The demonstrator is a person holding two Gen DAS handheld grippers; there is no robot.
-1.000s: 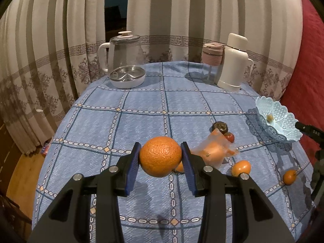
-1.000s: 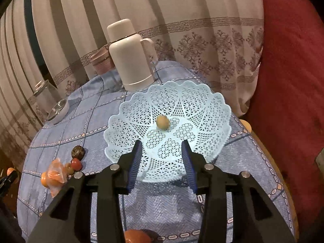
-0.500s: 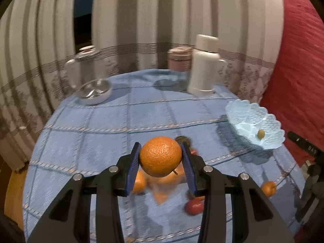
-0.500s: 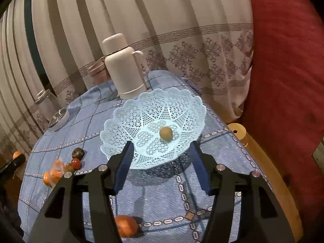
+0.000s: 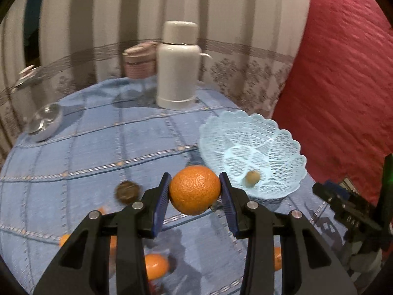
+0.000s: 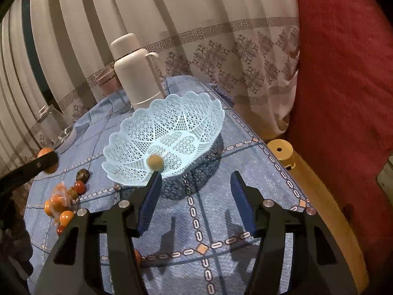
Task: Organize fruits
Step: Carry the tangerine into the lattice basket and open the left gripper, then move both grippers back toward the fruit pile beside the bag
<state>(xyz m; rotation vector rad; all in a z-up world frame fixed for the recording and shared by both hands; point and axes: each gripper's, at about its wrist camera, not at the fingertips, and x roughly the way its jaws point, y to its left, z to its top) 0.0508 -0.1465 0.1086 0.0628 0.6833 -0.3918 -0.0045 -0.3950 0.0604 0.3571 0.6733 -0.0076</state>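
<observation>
- Left gripper (image 5: 194,191) is clamped on a large orange (image 5: 194,189), held clear above the counter (image 5: 103,147). Only the two sides of the fruit meet the blue pads; nothing supports it from below.
- Right gripper (image 6: 195,198) has its jaws spread wide with nothing between them, hovering over the cloth just in front of the basket (image 6: 196,108).
- The light blue lattice basket sits near the counter's edge, beside the white thermos (image 5: 177,66). One small tan fruit (image 5: 252,177) lies inside it.
- Loose fruit remains on the cloth: a dark round fruit (image 5: 127,191), a small orange fruit (image 5: 155,265) under the left gripper, and a cluster with a plastic bag (image 6: 60,196) seen from the right wrist.
- Risk: round, pebbled skin on flat pads. A tilt or slackened squeeze could let the orange slip out and roll among the loose fruit or off the edge.
- Risk: the basket looks light and sits close to the edge. Releasing from height, or catching the scalloped rim with a fingertip (image 5: 164,184), could tip or push it toward the drop.
- Risk: the orange could strike the tan fruit and bounce it out.
- Risk: the right gripper stands close to the basket. Both tools converging there could collide.
- The left view is blurred, so the clearance to the rim cannot be judged finely.
</observation>
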